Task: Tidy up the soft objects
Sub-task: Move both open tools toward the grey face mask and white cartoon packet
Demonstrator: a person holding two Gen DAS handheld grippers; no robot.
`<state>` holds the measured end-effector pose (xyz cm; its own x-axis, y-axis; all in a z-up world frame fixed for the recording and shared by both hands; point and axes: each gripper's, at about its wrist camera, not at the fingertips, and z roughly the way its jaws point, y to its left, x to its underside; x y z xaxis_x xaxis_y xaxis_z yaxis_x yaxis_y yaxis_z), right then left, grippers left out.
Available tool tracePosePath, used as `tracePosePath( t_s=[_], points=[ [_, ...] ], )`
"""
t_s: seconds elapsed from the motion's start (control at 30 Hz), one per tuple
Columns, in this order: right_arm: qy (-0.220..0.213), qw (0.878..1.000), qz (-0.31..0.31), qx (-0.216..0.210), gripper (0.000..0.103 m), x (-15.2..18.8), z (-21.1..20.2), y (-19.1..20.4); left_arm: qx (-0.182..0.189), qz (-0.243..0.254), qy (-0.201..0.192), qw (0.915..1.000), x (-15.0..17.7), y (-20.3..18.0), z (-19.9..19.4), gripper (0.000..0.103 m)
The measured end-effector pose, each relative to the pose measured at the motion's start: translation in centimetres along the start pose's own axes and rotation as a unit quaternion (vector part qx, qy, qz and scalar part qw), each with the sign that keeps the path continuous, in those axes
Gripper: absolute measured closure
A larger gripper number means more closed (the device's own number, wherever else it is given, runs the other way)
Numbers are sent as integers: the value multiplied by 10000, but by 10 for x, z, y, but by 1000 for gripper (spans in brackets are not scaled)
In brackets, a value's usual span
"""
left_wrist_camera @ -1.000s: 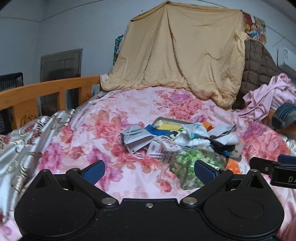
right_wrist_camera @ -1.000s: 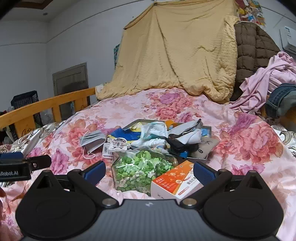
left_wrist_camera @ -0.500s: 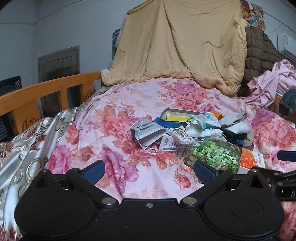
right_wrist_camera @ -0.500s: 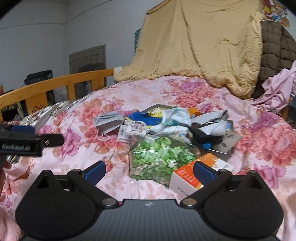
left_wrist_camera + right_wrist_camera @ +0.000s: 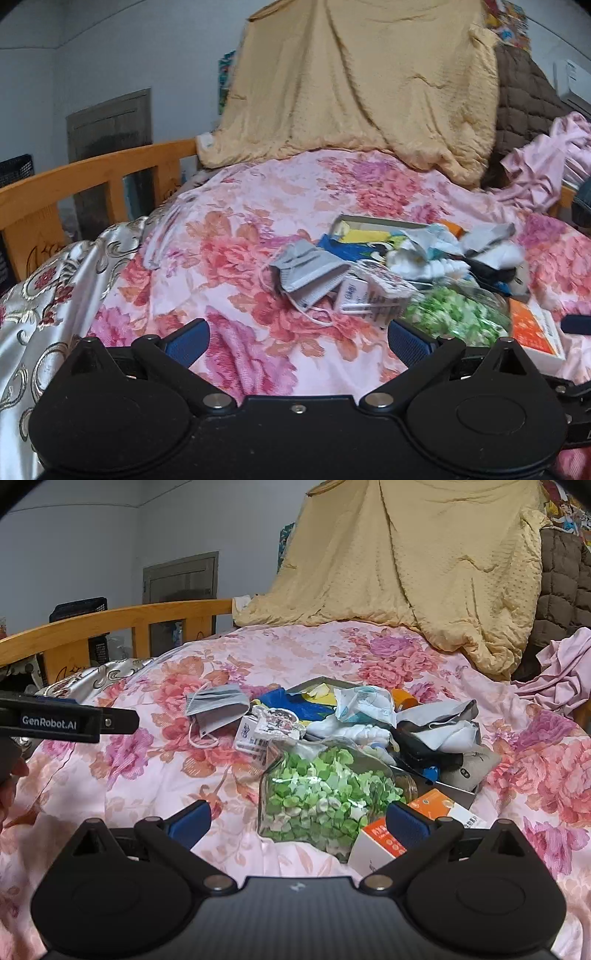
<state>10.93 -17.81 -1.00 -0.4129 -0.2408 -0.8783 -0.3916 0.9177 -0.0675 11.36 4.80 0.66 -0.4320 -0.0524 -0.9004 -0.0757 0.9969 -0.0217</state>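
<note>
Both the left gripper (image 5: 297, 338) and the right gripper (image 5: 297, 818) are released and hold nothing. The gray mask (image 5: 218, 707) lies on the flowered blanket (image 5: 369, 653), just left of the jar of green stars (image 5: 325, 794).

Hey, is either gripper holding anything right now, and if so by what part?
Nothing is held. The left gripper and right gripper are both open above the floral bedspread.

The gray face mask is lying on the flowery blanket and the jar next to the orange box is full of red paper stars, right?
Not quite. The jar is full of green paper stars, not red; the right wrist view shows it clearly. The rest holds: the gray face mask lies on the flowery blanket, and the jar sits beside the orange box.
</note>
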Motion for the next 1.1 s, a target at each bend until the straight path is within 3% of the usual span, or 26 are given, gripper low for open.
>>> tracePosePath(
  t_s=[0.1,0.47,0.7,1.1],
  points=[
    [-51,10000,-10,50,0,-2,5,3,14,-282,40,9996,-1,7,6,1],
    [-73,10000,-58,35,0,-6,18,5,-206,-693,155,9973,3,20,36,1],
    [-55,9998,-57,175,0,-10,38,2,-153,-910,228,9955,6,32,59,1],
    [-309,9979,-554,124,0,-15,76,13,427,-836,-117,9955,-16,34,99,1]
  ],
)
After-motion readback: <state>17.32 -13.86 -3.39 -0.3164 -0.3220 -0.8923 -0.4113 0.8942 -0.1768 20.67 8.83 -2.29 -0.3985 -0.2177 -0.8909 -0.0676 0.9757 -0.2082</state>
